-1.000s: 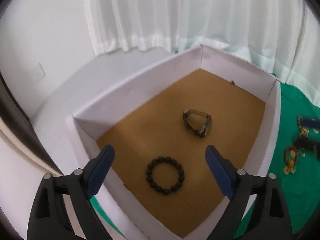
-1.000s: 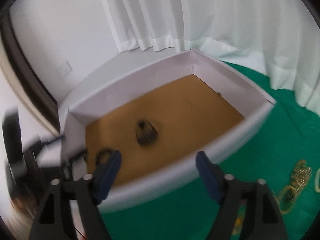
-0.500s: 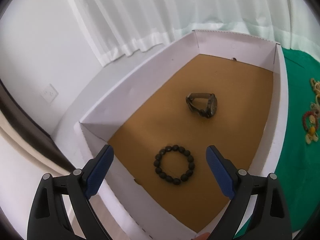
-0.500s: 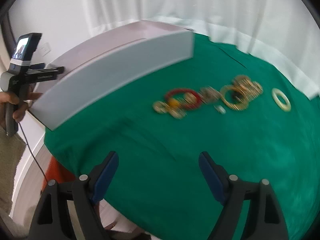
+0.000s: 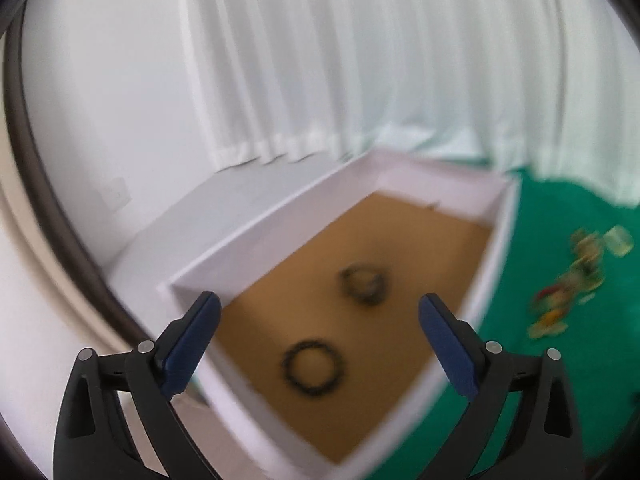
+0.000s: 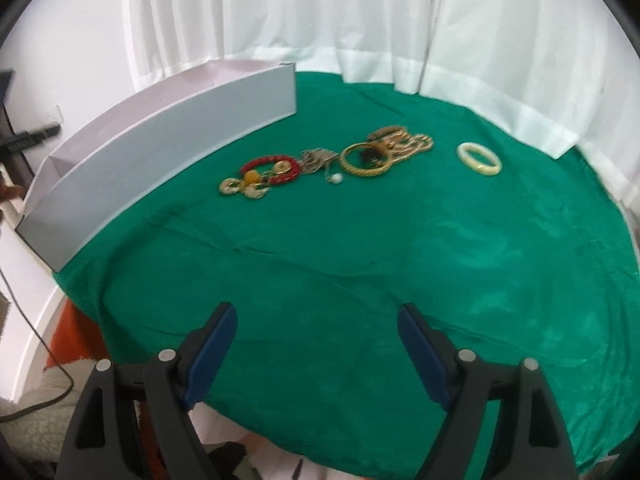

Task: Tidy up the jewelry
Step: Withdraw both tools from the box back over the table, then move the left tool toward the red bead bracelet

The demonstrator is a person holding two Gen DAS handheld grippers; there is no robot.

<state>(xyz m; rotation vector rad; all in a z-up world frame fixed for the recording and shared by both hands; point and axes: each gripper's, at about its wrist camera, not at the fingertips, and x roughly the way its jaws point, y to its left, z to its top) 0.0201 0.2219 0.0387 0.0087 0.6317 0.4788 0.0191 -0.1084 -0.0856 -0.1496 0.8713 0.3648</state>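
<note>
A white box [image 5: 276, 232] with a brown floor holds a black bead bracelet [image 5: 311, 368] and a dark watch [image 5: 363, 283]. My left gripper [image 5: 320, 320] is open and empty above the box's near end. In the right wrist view the box [image 6: 160, 148] stands at the left of a green cloth [image 6: 360, 272]. On the cloth lie a red bead bracelet [image 6: 270, 168], gold coin pieces [image 6: 240, 189], a gold bangle [image 6: 366, 160], gold chains [image 6: 408, 142] and a cream bangle [image 6: 479, 159]. My right gripper [image 6: 318, 320] is open and empty over the cloth's near edge.
White curtains [image 6: 320, 20] hang behind the table. The loose jewelry also shows blurred at the right of the left wrist view [image 5: 568, 292]. A cable [image 6: 36, 340] and an orange rug [image 6: 76, 332] lie on the floor at the left.
My left gripper has pulled back and up from the box, the view now blurred. My right gripper has steadied over the green cloth, facing the jewelry.
</note>
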